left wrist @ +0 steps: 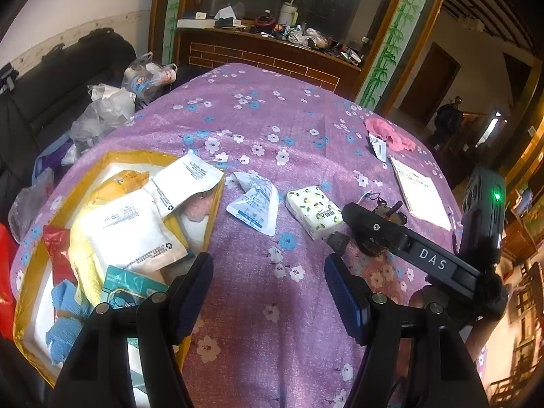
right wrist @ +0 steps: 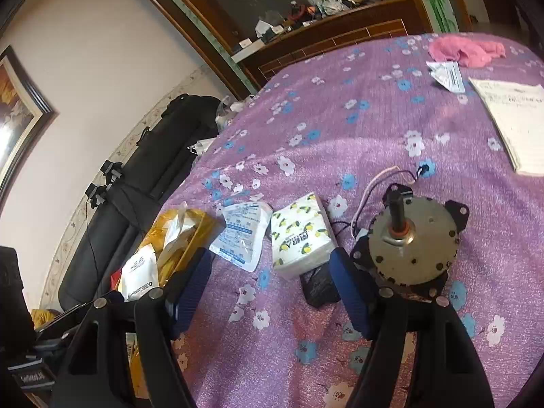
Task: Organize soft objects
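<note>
We hold both grippers over a table covered in a purple floral cloth (left wrist: pixel 272 119), and neither one grasps anything. Our left gripper (left wrist: pixel 268 292) has its fingers spread wide, with only bare cloth between them. Just ahead of its right finger lies the tissue pack with the lemon print (left wrist: pixel 314 211), and ahead between the fingers, a little to the left, sits a crumpled white-and-blue pouch (left wrist: pixel 255 205). Beside the left finger stands the yellow box (left wrist: pixel 212 217), filled with white packets, a blue cloth and a red wrapper. Far ahead to the right, a pink cloth (left wrist: pixel 391 134) lies near the table's edge. Our right gripper (right wrist: pixel 270 287) is likewise released; the same tissue pack (right wrist: pixel 301 239) lies just ahead between its fingers, the pouch (right wrist: pixel 243 234) ahead of its left finger, and a small black item (right wrist: pixel 319 287) close inside its right finger. A metal motor (right wrist: pixel 413 243) stands just beyond the right finger.
</note>
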`<state>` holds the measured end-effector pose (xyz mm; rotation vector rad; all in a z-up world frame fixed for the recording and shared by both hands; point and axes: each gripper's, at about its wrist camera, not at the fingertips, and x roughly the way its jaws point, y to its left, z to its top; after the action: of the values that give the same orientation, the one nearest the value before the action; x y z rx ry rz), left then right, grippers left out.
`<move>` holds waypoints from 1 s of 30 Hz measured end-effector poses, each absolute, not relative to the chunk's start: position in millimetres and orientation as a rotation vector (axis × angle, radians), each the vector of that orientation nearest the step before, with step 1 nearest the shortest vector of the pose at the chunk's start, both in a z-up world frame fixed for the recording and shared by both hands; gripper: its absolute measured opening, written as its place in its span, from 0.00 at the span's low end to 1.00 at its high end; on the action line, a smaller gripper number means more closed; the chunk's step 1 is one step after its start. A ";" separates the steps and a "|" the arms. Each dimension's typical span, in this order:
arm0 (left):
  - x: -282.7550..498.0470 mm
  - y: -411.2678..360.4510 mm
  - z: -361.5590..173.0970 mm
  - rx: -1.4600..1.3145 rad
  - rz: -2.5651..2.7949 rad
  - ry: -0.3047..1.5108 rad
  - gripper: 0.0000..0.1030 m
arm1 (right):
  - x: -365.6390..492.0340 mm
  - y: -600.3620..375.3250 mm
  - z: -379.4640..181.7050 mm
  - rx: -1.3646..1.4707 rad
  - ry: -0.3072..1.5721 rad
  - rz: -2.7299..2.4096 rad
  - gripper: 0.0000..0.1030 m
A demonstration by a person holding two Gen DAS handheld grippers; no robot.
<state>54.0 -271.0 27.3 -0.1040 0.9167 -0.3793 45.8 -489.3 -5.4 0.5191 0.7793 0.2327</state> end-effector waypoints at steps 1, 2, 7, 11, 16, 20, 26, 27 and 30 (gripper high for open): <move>54.1 -270.5 26.6 -0.105 -0.381 0.919 0.69 | 45.6 -488.0 -5.1 0.508 0.774 0.222 0.69; 53.9 -269.7 26.1 -0.104 -0.381 0.920 0.69 | 45.4 -486.9 -5.7 0.501 0.770 0.212 0.69; 55.5 -266.4 24.5 -0.115 -0.375 0.922 0.69 | 42.4 -480.6 -5.8 0.460 0.758 0.150 0.69; 55.8 -264.6 24.4 -0.117 -0.377 0.920 0.69 | 41.4 -473.9 -6.3 0.432 0.754 0.143 0.69; 55.7 -263.7 23.1 -0.126 -0.380 0.928 0.69 | 43.0 -470.5 -10.0 0.420 0.776 0.160 0.69; 55.3 -263.4 22.8 -0.129 -0.377 0.922 0.69 | 43.8 -472.1 -12.1 0.433 0.780 0.153 0.69; 54.6 -262.9 20.3 -0.124 -0.376 0.929 0.69 | 45.1 -474.1 -14.0 0.452 0.795 0.164 0.69; 55.1 -262.8 20.3 -0.129 -0.372 0.930 0.69 | 44.6 -474.0 -13.2 0.452 0.793 0.168 0.69; 54.7 -262.1 20.6 -0.133 -0.376 0.934 0.69 | 42.6 -471.1 -9.5 0.427 0.781 0.169 0.69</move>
<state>54.7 -262.1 20.6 -0.1330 0.9338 -0.3760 42.6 -471.1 -9.5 0.4269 0.7806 0.1692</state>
